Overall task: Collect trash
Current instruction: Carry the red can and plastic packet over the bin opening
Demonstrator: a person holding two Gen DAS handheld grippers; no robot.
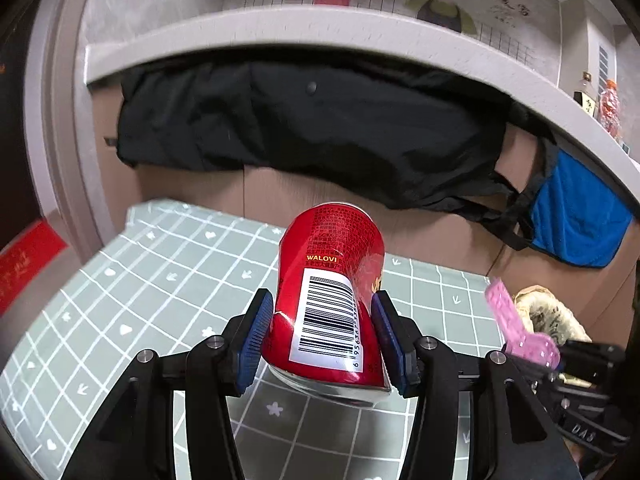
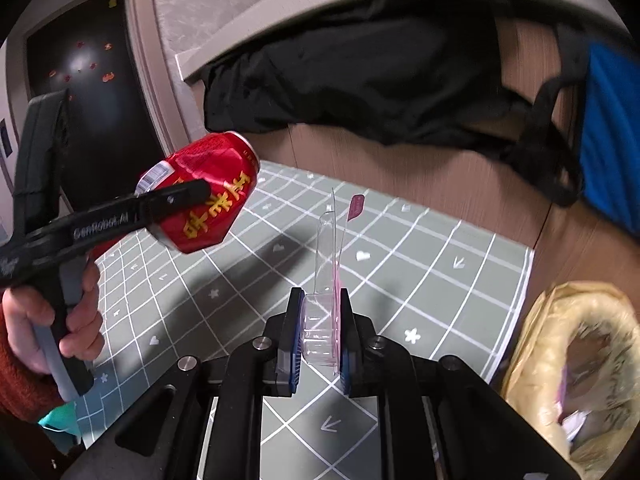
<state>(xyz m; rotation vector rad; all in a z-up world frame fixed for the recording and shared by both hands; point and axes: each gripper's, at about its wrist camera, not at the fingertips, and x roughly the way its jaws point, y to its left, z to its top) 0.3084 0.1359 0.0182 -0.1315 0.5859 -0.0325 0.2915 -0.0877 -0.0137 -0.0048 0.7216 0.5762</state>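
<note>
The left gripper clamps a dented red aluminium drink can between its blue pads, above the grey-green gridded mat. The right gripper pinches a clear plastic blister pack with pink backing; a yellowish bag lies right of its fingers.

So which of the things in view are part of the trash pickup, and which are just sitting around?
Part of the job:
- red can, clamped in left gripper
- clear plastic blister pack, clamped in right gripper
- yellowish trash bag, open at the mat's edge

Just lying about:
- black cloth
- blue bag
- grid mat
- bottles on the shelf
</note>
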